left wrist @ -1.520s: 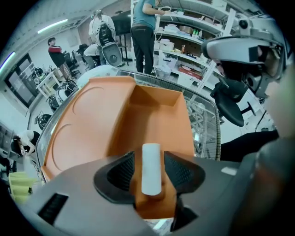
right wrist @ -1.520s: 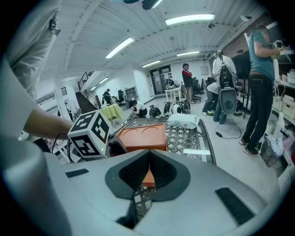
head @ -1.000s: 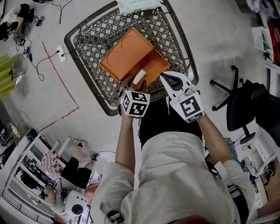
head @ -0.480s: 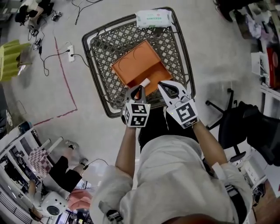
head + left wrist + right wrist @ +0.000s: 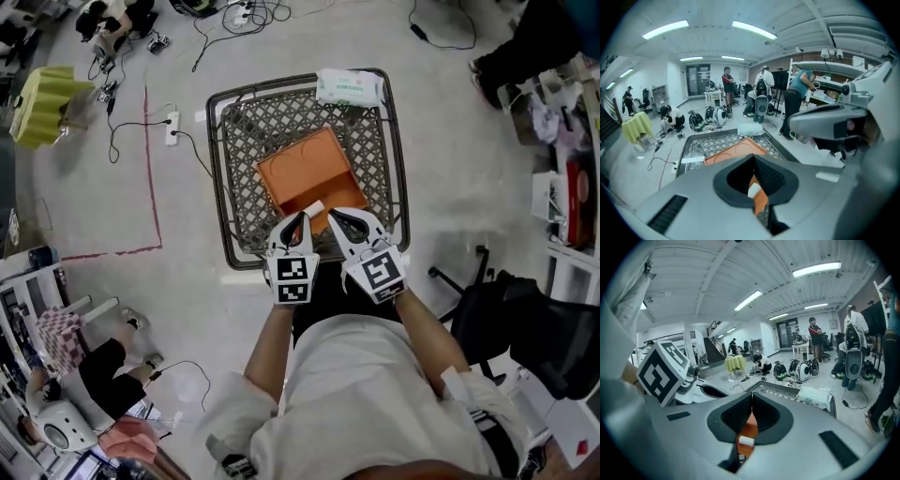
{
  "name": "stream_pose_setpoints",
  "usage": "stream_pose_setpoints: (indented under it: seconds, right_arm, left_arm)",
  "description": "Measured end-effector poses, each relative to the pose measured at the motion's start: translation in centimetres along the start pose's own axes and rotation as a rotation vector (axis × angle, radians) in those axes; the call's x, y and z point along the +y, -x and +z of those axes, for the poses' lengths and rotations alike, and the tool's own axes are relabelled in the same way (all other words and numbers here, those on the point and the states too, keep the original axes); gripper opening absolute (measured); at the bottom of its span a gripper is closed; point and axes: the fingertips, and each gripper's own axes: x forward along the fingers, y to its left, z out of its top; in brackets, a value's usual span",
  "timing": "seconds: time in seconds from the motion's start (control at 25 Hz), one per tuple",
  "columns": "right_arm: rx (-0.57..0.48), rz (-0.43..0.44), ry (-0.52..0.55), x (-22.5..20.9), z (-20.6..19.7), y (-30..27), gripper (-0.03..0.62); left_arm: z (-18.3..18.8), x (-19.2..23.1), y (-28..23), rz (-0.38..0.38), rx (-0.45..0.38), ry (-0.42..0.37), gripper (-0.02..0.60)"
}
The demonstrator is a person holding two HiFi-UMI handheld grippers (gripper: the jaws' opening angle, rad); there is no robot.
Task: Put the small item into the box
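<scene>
My left gripper (image 5: 300, 217) has just closed, fingers together on nothing. The right gripper (image 5: 334, 217) also has its fingers together. Just beyond both tips, the small white item (image 5: 314, 207) lies in the orange box (image 5: 300, 169), inside the wire basket (image 5: 217, 169). A wipes pack (image 5: 349, 87) sits on its far rim, and open floor (image 5: 169, 206) surrounds it.

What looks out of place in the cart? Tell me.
Nothing is spilled or damaged. The orange box sits skewed in the cart, corners toward its sides. The small white item lies inside the box, near its front edge.
</scene>
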Motion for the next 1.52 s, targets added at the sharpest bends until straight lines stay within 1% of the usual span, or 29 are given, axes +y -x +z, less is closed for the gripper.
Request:
stream_pose_setpoints:
  seconds: [0.24,0.4,0.52,0.6,0.72,0.96,1.04,1.2,1.36,1.52]
  right_arm:
    - [-0.044,0.047,0.034,0.2,1.9,0.5,0.003]
    - [-0.067,0.074,0.048,0.6,3.1,1.7,0.003]
    - [-0.098,0.115,0.08,0.8,4.0,2.4,0.003]
    - [-0.121,0.145,0.097,1.0,4.6,3.0,0.003]
    - [-0.151,0.179,0.111,1.5,5.5,4.1,0.003]
    - [-0.21,0.208,0.129,2.5,6.9,6.1,0.003]
    - [-0.229,0.207,0.14,2.8,7.2,6.7,0.003]
    - [-0.265,0.192,0.148,3.6,7.8,8.1,0.003]
    - [-0.29,0.158,0.174,5.1,8.6,9.1,0.003]
    - [-0.314,0.116,0.179,7.7,8.8,10.4,0.003]
  left_arm:
    - [2.6,0.6,1.9,0.092,-0.124,0.05,0.009]
    - [3.9,-0.1,4.1,0.148,-0.196,0.08,0.009]
    - [4.9,-0.7,5.3,0.206,-0.254,0.111,0.009]
    - [5.5,-1.2,6.2,0.243,-0.28,0.127,0.009]
    - [5.9,-2.0,7.7,0.286,-0.317,0.128,0.009]
    - [6.1,-2.8,11.0,0.369,-0.363,0.139,0.009]
    - [6.3,-3.2,12.1,0.384,-0.388,0.145,0.009]
    - [6.7,-4.0,14.2,0.382,-0.44,0.168,0.009]
    - [6.8,-4.3,16.6,0.385,-0.48,0.149,0.009]
    - [5.9,-4.6,19.3,0.369,-0.507,0.125,0.009]
